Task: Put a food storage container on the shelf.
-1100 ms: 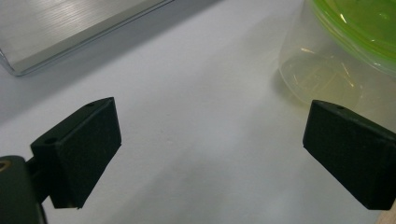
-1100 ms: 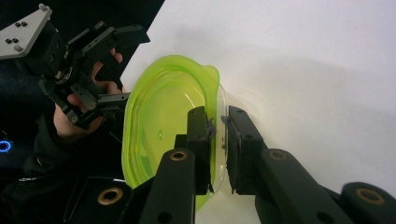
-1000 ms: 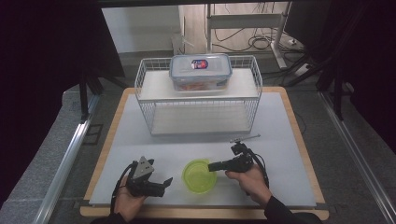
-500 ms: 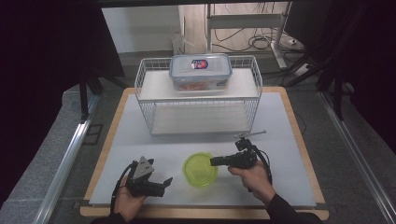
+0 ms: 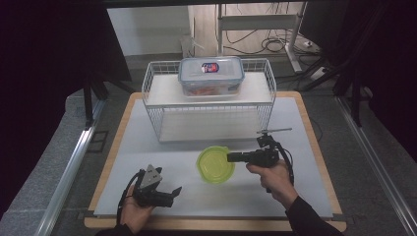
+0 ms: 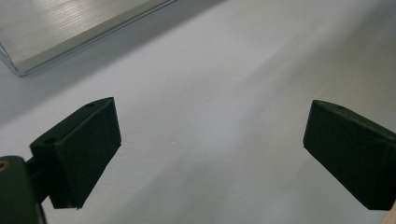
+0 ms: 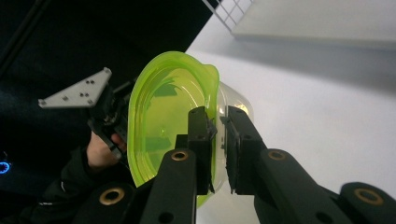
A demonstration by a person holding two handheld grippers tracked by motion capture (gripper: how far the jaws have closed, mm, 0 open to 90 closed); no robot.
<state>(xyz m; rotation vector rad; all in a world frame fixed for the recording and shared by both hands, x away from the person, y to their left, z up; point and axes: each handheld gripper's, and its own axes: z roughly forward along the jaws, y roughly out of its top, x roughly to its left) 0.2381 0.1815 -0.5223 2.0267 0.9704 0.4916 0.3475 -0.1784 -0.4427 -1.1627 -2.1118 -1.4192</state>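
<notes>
A lime-green plastic bowl (image 5: 214,166) hangs tilted just above the white mat, right of centre at the front. My right gripper (image 5: 230,158) is shut on its right rim, pointing left. In the right gripper view the two jaws pinch the bowl's rim (image 7: 212,93) between them, one pad inside the bowl (image 7: 159,121) and one outside; my right gripper (image 7: 217,123) is turned on its side. My left gripper (image 5: 173,193) rests at the front left in a hand, open with nothing in it. In its own view my left gripper (image 6: 212,123) has wide-apart jaws over bare mat.
A white wire rack (image 5: 152,93) stands at the back of the mat (image 5: 295,128), with a clear lidded food box (image 5: 210,76) on its top shelf. The mat lies on a wooden board (image 5: 113,142). Dark floor and metal rails flank the table.
My right gripper has risen and moved a little farther from me, carrying the green bowl with it. The left gripper has stayed where it was.
</notes>
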